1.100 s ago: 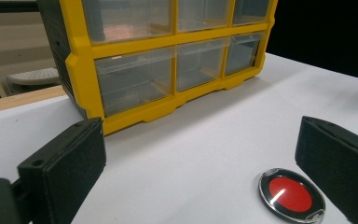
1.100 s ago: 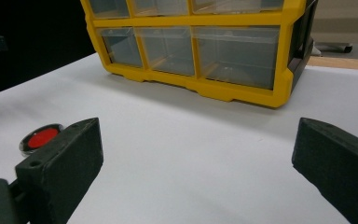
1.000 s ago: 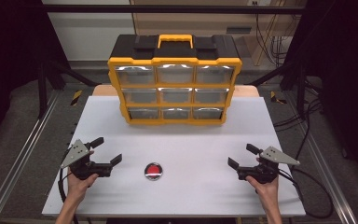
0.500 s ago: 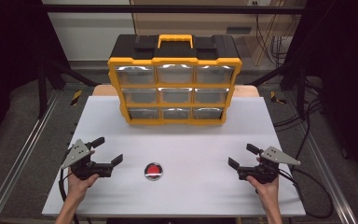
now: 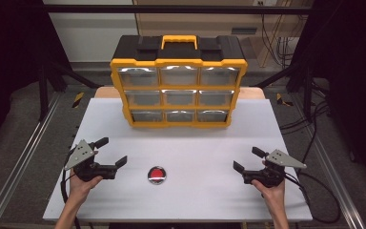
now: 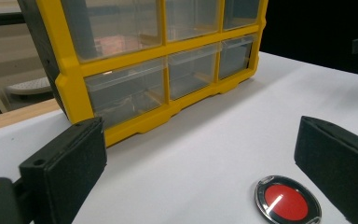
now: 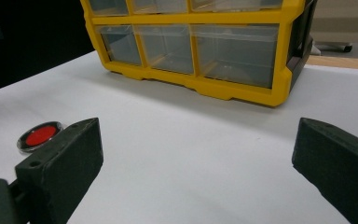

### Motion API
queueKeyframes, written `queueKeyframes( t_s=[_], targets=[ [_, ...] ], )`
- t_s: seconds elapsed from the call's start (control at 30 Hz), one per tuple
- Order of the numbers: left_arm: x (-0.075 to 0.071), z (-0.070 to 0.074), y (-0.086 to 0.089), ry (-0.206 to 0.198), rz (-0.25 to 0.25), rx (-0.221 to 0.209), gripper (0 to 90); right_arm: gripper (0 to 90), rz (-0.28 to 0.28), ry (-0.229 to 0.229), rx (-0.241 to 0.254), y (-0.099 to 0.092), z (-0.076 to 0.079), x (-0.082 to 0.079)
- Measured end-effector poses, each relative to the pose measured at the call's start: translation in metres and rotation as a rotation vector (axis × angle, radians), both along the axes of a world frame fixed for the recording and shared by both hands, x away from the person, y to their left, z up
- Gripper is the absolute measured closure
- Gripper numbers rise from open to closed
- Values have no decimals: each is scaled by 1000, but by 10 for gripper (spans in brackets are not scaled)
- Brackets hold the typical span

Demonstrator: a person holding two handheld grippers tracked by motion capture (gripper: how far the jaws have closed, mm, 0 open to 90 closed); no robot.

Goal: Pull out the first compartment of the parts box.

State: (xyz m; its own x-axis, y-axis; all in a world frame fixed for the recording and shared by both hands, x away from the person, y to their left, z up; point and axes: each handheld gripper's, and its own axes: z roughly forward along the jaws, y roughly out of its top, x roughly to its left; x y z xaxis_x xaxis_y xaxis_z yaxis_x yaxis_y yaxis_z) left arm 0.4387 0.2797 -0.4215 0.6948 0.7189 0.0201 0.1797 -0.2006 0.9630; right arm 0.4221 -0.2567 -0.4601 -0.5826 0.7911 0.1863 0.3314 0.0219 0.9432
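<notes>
On the white table (image 5: 124, 119), nothing is yet grasped: the left gripper (image 5: 110, 152) and right gripper (image 5: 248, 159) are held wide open, the red disc (image 5: 157, 174) untouched between them.

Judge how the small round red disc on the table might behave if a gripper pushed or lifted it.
The red disc lies flat and low, so it would likely slide, not roll. Its shiny metal rim looks slippery and thin, probably hard for fingers to catch on the white table.
</notes>
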Motion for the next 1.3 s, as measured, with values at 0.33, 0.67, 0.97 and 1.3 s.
queueKeyframes(
  t_s=[0.33, 0.67, 0.97, 1.3],
  targets=[
    [5, 12, -4, -30, -16, 25, 27, 25, -3, -2, 1, -1, 0, 0],
    [8, 25, -6, -70, -30, 45, 33, 25, -3, -3, 2, -1, 1, 0],
    [15, 42, -14, -128, -29, 104, 35, 25, -3, -1, -1, 0, 1, 0],
    [19, 59, -21, -186, -30, 175, 28, 24, -3, 3, 0, 0, 1, 0]
  ],
)
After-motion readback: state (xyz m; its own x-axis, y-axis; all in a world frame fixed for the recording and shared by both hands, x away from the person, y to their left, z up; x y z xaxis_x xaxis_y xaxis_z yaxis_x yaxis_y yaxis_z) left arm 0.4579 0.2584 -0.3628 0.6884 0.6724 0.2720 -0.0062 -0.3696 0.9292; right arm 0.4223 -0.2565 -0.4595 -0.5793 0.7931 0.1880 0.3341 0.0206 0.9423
